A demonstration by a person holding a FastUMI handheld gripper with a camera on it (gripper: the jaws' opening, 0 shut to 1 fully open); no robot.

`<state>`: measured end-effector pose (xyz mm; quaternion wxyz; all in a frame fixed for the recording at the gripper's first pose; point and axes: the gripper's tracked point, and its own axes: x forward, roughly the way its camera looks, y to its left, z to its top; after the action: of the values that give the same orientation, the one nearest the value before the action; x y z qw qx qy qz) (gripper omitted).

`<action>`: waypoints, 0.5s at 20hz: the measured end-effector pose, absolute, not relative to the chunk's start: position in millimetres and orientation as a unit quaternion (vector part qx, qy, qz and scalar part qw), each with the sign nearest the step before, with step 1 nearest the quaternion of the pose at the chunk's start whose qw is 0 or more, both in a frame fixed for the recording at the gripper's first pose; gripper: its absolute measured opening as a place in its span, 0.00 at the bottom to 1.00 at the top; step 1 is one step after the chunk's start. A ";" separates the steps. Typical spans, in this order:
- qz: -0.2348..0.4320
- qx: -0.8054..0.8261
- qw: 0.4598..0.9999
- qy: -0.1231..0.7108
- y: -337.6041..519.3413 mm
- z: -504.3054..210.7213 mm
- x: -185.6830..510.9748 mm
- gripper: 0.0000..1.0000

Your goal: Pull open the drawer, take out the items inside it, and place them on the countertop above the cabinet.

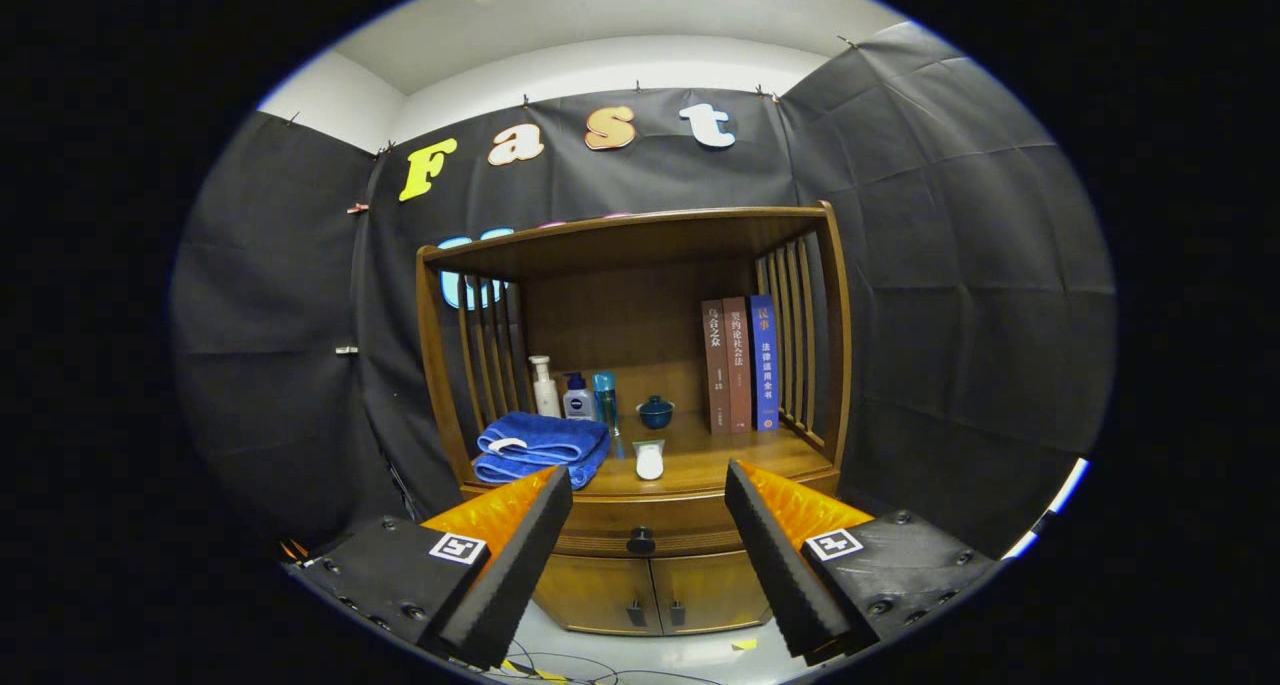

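I see my gripper (pixel 648 555) with its 2 fingers spread wide and nothing between them. It hangs in the air in front of the wooden cabinet (pixel 640 585), not touching it. The drawer (pixel 600 527) sits shut, flush with the cabinet front, just under the front edge of the countertop (pixel 720 455). Its small dark knob (pixel 641 541) lies between my fingers and a bit beyond them. I cannot see inside the drawer, so I cannot tell if things are in there or if they are out already. On the countertop a blue towel (pixel 540 447) lies at the front left corner. A small white thing (pixel 649 460) lies near the middle of the front edge. 3 bottles (pixel 575 393) stand behind the towel, a blue lidded cup (pixel 655 412) stands near the back, and 3 books (pixel 739 365) stand at the right side. This could be the look of a job still to do, or of a drawer pushed back in after it was emptied. If the knob gets pinched, I think it could slip, because it is small and round and my fingers are wide. A crooked pull could jam the drawer. A hard tug could make things inside slide and bump. The front edge is crowded, so anything set down there could knock the white thing off.
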<state>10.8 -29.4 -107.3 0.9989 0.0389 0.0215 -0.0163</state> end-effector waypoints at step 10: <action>-0.017 0.008 1.000 0.019 -21.0 -98.5 9.9 1.00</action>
<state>9.9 -21.0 -98.5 0.9996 0.0084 0.0189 -0.0169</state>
